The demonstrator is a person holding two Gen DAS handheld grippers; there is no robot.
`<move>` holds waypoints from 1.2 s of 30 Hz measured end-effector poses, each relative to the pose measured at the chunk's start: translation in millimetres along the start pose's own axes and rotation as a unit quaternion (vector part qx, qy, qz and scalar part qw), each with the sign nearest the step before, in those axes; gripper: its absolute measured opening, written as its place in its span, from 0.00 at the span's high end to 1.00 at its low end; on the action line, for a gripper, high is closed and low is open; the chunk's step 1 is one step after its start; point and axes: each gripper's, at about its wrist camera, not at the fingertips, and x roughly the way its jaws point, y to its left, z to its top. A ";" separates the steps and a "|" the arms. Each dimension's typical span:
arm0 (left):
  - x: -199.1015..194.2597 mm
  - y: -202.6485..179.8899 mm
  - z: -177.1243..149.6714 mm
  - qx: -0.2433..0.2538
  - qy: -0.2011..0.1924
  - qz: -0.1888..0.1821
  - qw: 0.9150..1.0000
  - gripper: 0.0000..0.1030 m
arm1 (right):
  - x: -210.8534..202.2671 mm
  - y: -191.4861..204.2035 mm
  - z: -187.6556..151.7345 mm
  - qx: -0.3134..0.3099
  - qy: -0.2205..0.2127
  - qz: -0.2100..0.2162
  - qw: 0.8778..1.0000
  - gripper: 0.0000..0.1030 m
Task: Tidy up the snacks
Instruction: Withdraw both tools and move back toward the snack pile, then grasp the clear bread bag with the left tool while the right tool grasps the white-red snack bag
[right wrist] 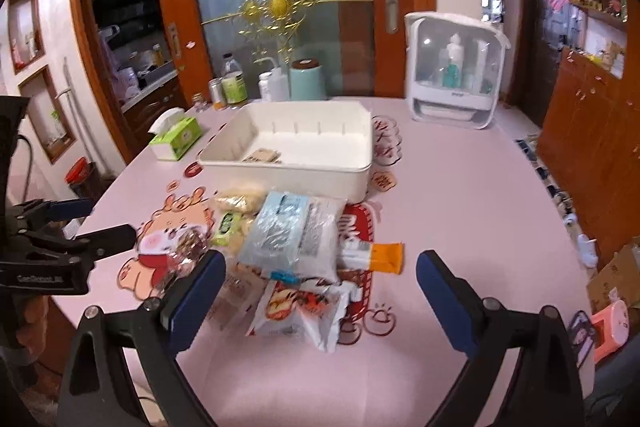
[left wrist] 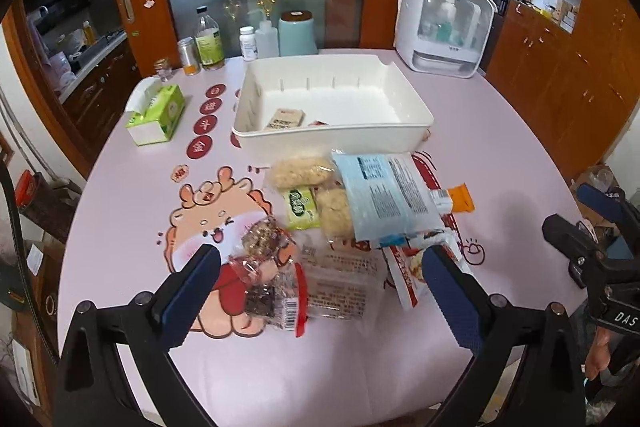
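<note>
A heap of snack packets lies on the pink table: a large pale-blue bag [left wrist: 384,195] [right wrist: 296,231], an orange-ended bar [left wrist: 456,199] [right wrist: 380,257], a green packet [left wrist: 301,207], rice-puff packs [left wrist: 300,171], a clear printed packet [left wrist: 340,287], nut bars [left wrist: 264,239] and a red-and-white packet [left wrist: 408,267] [right wrist: 292,307]. Behind them stands a white bin [left wrist: 332,139] [right wrist: 288,171] holding a brown packet [left wrist: 285,118] [right wrist: 262,157]. My left gripper [left wrist: 320,287] hangs open over the near packets. My right gripper [right wrist: 320,291] is open above the heap's right side, holding nothing.
At the table's left sits a green tissue box [left wrist: 158,115] [right wrist: 176,137]. Bottles and jars [left wrist: 208,43] and a teal canister [left wrist: 296,31] line the back edge. A white countertop cabinet [left wrist: 444,27] [right wrist: 452,71] stands back right. Wooden cupboards [left wrist: 560,75] flank the right.
</note>
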 end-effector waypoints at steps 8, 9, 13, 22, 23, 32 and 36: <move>11.6 -9.7 -9.3 0.020 0.011 -0.010 1.000 0.03 | 14.9 -0.4 -13.3 0.000 0.038 0.018 0.999 0.10; 13.5 -9.9 -10.0 0.019 0.014 -0.011 1.000 0.03 | 18.1 -3.2 -15.8 0.006 0.045 0.019 0.999 0.10; 21.0 -6.4 -12.2 0.014 0.023 -0.006 1.000 0.03 | 28.6 -13.5 -25.1 0.033 0.069 0.033 0.997 0.10; 50.2 10.4 -24.2 -0.006 0.069 -0.022 0.997 0.03 | 61.3 -20.6 -44.5 0.051 0.128 0.035 0.990 0.10; 54.5 12.4 -25.8 -0.009 0.076 -0.025 0.997 0.03 | 64.0 -20.9 -45.5 0.052 0.133 0.038 0.989 0.10; 90.6 30.5 -31.8 -0.026 0.126 -0.048 0.991 0.03 | 100.8 -20.8 -53.6 0.085 0.173 0.062 0.979 0.10; 99.5 32.2 -29.5 -0.009 0.128 -0.047 0.991 0.03 | 120.8 -23.6 -57.2 0.112 0.195 0.071 0.972 0.10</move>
